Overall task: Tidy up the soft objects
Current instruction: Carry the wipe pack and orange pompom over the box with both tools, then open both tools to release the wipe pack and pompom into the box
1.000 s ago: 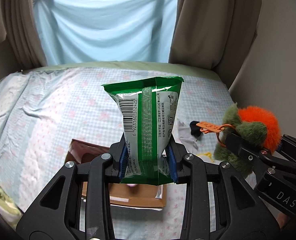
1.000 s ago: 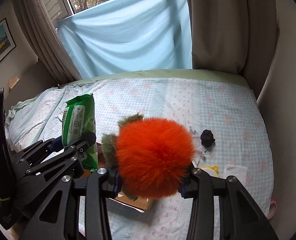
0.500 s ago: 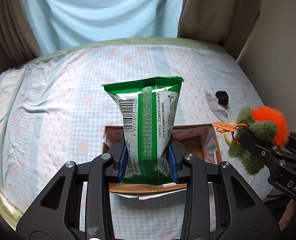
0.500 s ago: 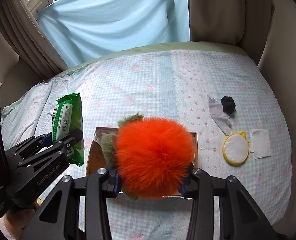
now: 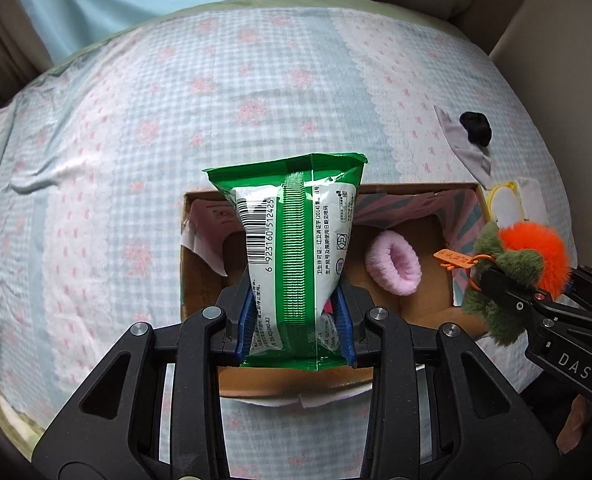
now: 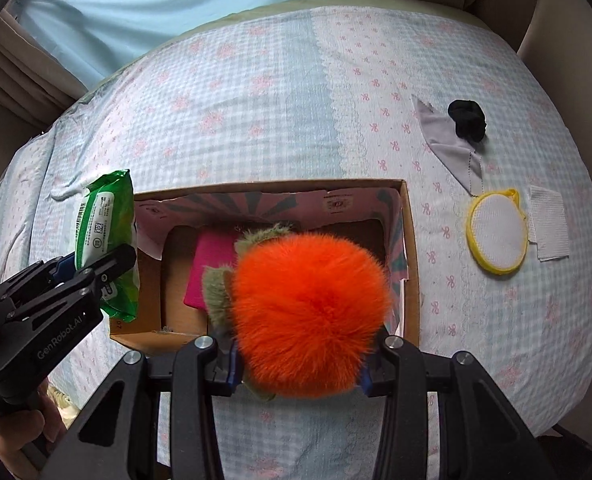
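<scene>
- Left wrist view: left gripper (image 5: pixel 296 330) clamped on a green wipes pack (image 5: pixel 293 252), held upright over the cardboard box (image 5: pixel 199 264). Barcode number 6 923160 512425 printed on the white panel, beside Chinese text including "(2014)".
- In the box beyond: a pink scrunchie (image 5: pixel 394 267) lying on the floor of the right part.
- At the right edge: right gripper (image 5: pixel 508 284) marked "DAS", closed on an orange and green plush toy (image 5: pixel 514 258); orange tag (image 5: pixel 455 258) hanging off its ring, writing too small to read.
- Right wrist view: right gripper (image 6: pixel 298 368) squeezing the plush toy (image 6: pixel 308 316) above the box (image 6: pixel 410 264); a magenta cloth (image 6: pixel 209 276) inside.
- At left: left gripper (image 6: pixel 89 270) marked "GenRobot.AI", gripping the wipes pack (image 6: pixel 105 236) at the box's left wall.
- On the bedspread (image 6: pixel 255 92) right of the box: yellow-rimmed round pad (image 6: pixel 496 236), white cloth square (image 6: pixel 548 224), grey cloth (image 6: pixel 452 148), black scrunchie (image 6: pixel 467 119).
</scene>
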`<state>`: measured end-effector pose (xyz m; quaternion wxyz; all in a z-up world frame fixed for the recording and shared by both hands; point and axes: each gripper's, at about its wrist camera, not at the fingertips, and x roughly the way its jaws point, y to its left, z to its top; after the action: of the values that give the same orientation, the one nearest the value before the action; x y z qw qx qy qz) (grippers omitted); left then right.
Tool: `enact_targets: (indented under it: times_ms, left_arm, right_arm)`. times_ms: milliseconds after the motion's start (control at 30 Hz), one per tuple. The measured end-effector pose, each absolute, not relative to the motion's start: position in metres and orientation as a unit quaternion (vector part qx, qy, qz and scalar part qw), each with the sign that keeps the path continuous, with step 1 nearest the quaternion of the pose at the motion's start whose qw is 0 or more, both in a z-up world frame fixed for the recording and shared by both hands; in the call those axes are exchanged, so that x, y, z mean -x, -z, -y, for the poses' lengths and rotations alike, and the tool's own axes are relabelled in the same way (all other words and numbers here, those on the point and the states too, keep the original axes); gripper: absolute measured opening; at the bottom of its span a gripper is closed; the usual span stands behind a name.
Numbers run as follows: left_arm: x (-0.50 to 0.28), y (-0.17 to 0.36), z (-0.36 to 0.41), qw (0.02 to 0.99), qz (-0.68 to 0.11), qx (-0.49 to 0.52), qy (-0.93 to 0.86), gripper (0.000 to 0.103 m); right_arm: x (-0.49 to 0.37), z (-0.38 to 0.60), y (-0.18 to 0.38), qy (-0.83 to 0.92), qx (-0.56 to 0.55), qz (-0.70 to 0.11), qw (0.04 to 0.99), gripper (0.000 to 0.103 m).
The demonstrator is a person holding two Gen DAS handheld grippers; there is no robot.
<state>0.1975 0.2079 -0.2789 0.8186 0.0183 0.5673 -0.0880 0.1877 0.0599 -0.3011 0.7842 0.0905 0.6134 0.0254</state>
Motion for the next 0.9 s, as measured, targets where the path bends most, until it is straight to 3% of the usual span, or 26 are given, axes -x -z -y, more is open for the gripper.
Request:
enact_targets:
  times_ms: [267,500,567,633,667,700,733,767,900]
  left_arm:
    - [-0.213,0.349,-0.204,0.775,-0.627,-0.027,0.069,0.03]
    - [-0.219,0.368,-0.199,0.764,-0.638,-0.064,0.069,0.03]
    - [-0.222,0.37,-0.199,0.762,-0.641,-0.068,0.07,0.03]
    - [-0.225,0.37,-0.197,0.762,-0.64,-0.074,0.074,0.032]
    - [-0.227,0.37,-0.195,0.762,-0.639,-0.078,0.077,0.043]
    - [-0.228,0.37,-0.194,0.76,-0.64,-0.078,0.084,0.081]
    - [-0.229,0.371,-0.193,0.758,-0.641,-0.073,0.094,0.101]
    - [-0.229,0.37,-0.193,0.758,-0.641,-0.071,0.096,0.103]
    - [-0.23,0.366,-0.193,0.767,-0.631,-0.063,0.098,0.103]
  right_arm:
    - [-0.2,-0.059,0.354,-0.03,-0.065,-0.65,0.756,0.039]
    - [-0.209,-0.062,0.365,-0.056,-0.024,-0.654,0.754,0.04]
    - [-0.21,-0.064,0.367,-0.067,-0.015,-0.654,0.753,0.043]
    - [-0.209,-0.065,0.37,-0.071,-0.01,-0.652,0.755,0.054]
    - [-0.209,-0.065,0.371,-0.074,-0.01,-0.649,0.757,0.071]
    - [-0.208,-0.065,0.372,-0.076,-0.01,-0.647,0.759,0.091]
    - [-0.206,-0.065,0.372,-0.079,-0.008,-0.644,0.761,0.097]
    - [-0.205,-0.065,0.373,-0.081,-0.004,-0.643,0.761,0.102]
    - [-0.199,-0.065,0.376,-0.086,0.007,-0.646,0.759,0.102]
